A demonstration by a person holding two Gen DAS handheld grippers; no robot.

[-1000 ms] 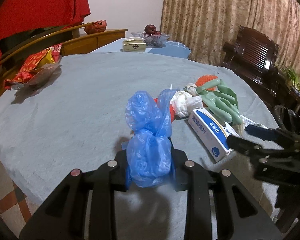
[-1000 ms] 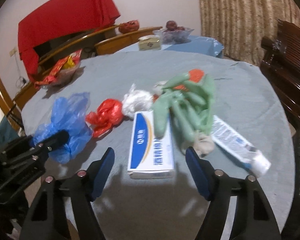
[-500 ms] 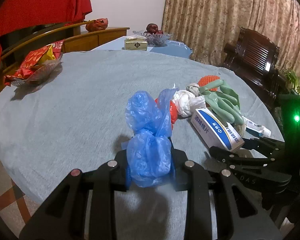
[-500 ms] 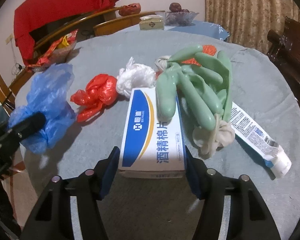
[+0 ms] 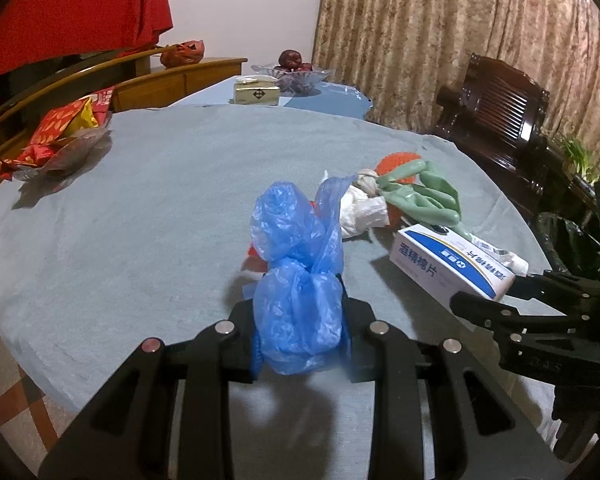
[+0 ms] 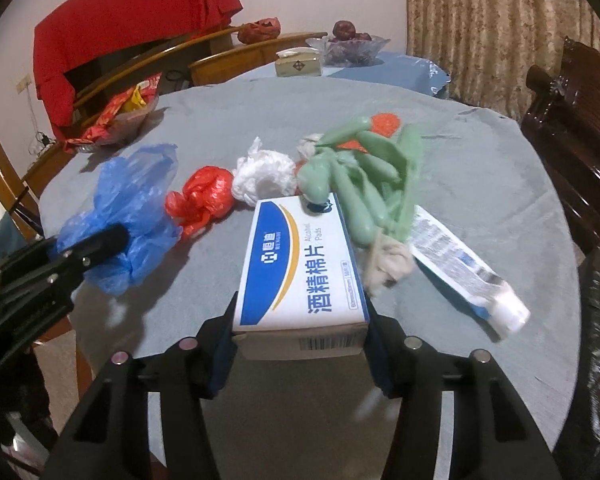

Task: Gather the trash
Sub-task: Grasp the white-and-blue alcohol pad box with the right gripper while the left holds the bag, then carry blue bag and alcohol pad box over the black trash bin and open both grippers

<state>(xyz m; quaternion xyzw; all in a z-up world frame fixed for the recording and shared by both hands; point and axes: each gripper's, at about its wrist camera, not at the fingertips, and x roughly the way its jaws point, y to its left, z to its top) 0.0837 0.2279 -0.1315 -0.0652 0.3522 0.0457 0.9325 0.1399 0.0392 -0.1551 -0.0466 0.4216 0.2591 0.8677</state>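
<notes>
— Two views to log. Left wrist first: left gripper point(image 5: 300, 344) pinching blue plastic bag point(image 5: 296, 276), bunched between the pads, loose top standing beyond the fingertips. Risk?

— Slipping. Thin, slick film, held by a crumpled fold only; a quick swing likely to shake it free. Loose top also liable to snag the white plastic wad point(image 5: 360, 212) just past it.

— Further off to the right of those tongs?

— White and blue box point(image 5: 448, 260), near end already between the right gripper point(image 5: 512, 292) fingers, far end low over the grey tablecloth point(image 5: 140, 220).

— Right wrist view, then. Right gripper point(image 6: 300, 340) clamped on the box point(image 6: 300, 264) by its short end, pads flat against both side walls.

— Risks: thin card, likely to buckle if squeezed harder; long body beyond the fingertips, likely to droop or pivot. Tip of green rubber gloves point(image 6: 360, 176) resting on the far end of the box, so apt to be dragged along on a lift, or to tip it.

— Beside the right finger?

— Toothpaste tube point(image 6: 460, 268) and crumpled rag point(image 6: 388, 264), near enough to be swept off by a sideways pull. Red plastic bag point(image 6: 204, 196) ahead and to the left, well apart.
</notes>
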